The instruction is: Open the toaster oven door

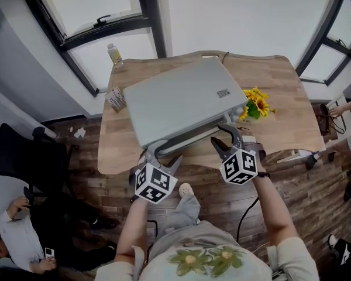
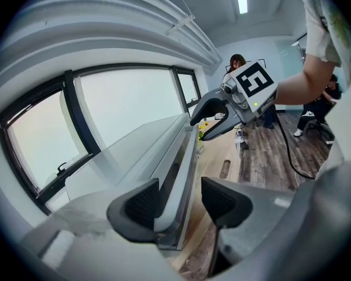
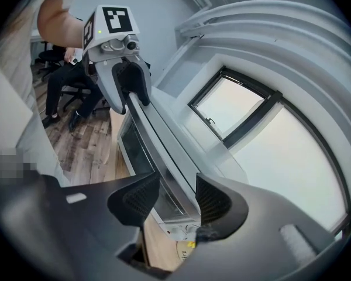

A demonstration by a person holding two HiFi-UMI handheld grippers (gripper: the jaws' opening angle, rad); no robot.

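A grey toaster oven point(image 1: 181, 95) stands on the wooden table point(image 1: 281, 86) with its door closed. Its long silver handle point(image 1: 190, 137) runs along the front top edge. My left gripper point(image 1: 161, 154) is at the handle's left end, with its jaws closed in on the bar point(image 2: 181, 163). My right gripper point(image 1: 225, 134) clamps the right end in the same way. In the left gripper view the handle lies between my own jaws point(image 2: 180, 201) and leads to the right gripper point(image 2: 198, 130). The right gripper view point(image 3: 175, 201) shows the bar point(image 3: 155, 136) running to the left gripper point(image 3: 131, 93).
Yellow sunflowers point(image 1: 256, 104) lie right of the oven. A small box point(image 1: 116, 98) and a bottle point(image 1: 114, 54) stand at the table's left and back left. Windows line the wall behind. A person point(image 1: 17, 233) sits at lower left on the wooden floor side.
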